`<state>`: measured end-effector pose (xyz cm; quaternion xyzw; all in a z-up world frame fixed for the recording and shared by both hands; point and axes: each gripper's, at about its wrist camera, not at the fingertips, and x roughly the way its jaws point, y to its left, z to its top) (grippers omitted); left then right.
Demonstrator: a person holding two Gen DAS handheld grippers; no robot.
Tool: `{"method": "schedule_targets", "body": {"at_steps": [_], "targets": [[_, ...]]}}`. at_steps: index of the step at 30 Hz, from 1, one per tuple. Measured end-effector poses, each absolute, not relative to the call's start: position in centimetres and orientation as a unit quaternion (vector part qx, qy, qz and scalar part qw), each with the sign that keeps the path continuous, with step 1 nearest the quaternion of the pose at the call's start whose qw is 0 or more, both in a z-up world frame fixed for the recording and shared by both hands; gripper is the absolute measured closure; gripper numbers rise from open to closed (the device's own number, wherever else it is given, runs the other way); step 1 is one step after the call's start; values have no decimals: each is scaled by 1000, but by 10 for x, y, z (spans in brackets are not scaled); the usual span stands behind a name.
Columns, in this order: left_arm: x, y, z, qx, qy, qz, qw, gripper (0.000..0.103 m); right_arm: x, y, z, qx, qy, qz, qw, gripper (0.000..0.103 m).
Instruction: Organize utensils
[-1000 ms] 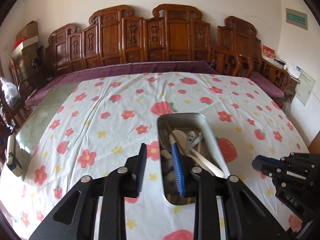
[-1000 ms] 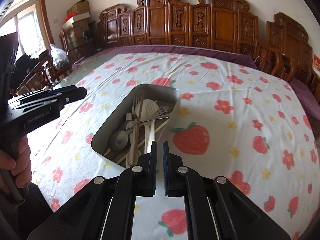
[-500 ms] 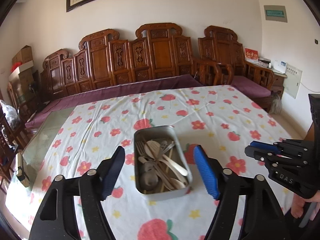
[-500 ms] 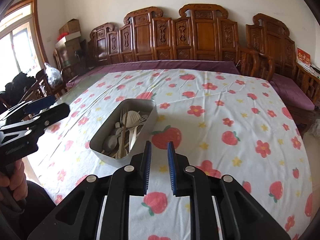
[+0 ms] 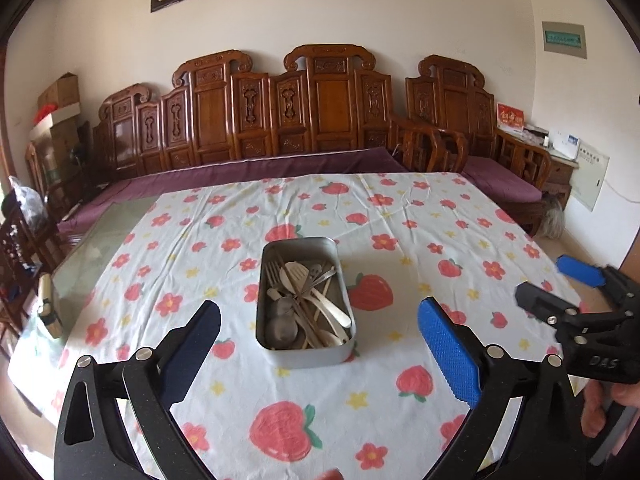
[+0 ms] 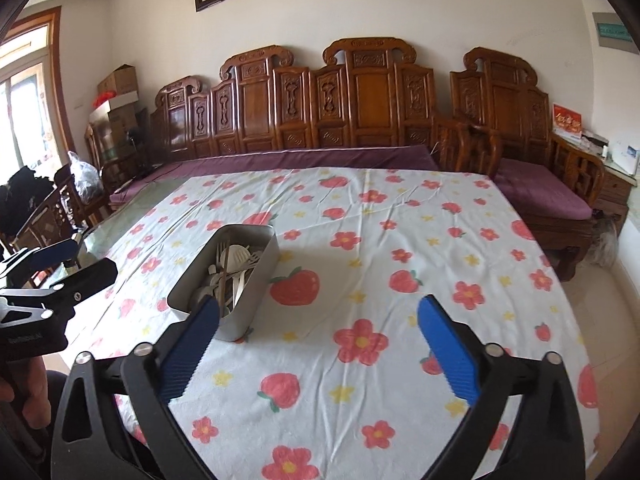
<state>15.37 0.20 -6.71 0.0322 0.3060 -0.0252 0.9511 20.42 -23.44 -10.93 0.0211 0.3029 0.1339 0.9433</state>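
A grey metal tin (image 5: 269, 340) stands on the flowered tablecloth and holds a heap of utensils (image 5: 306, 304): forks, spoons, a slotted spatula and chopsticks. It also shows in the right wrist view (image 6: 262, 276). My left gripper (image 5: 320, 356) is wide open and empty, held above the table just in front of the tin. My right gripper (image 6: 320, 354) is wide open and empty, to the right of the tin. Each gripper shows in the other's view: the right one (image 5: 560, 292) and the left one (image 6: 60, 264).
The tablecloth (image 5: 400, 240) covers most of a glass-topped table (image 5: 104, 232). A small object (image 5: 47, 312) lies at the table's left edge. A carved wooden bench with purple cushions (image 5: 280, 160) runs behind the table. Chairs and boxes stand at the left.
Both grippers have opened from nearly shut to wide open. Both have pulled back and risen away from the tin, which now looks smaller and farther.
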Motion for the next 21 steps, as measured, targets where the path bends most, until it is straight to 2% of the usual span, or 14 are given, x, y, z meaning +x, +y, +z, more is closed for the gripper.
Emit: {"method": "schedule_targets", "body": {"at_steps": [21], "targets": [[101, -4, -19, 14, 279, -12, 960, 8, 130, -261, -53, 32, 244, 118, 962, 3]]}}
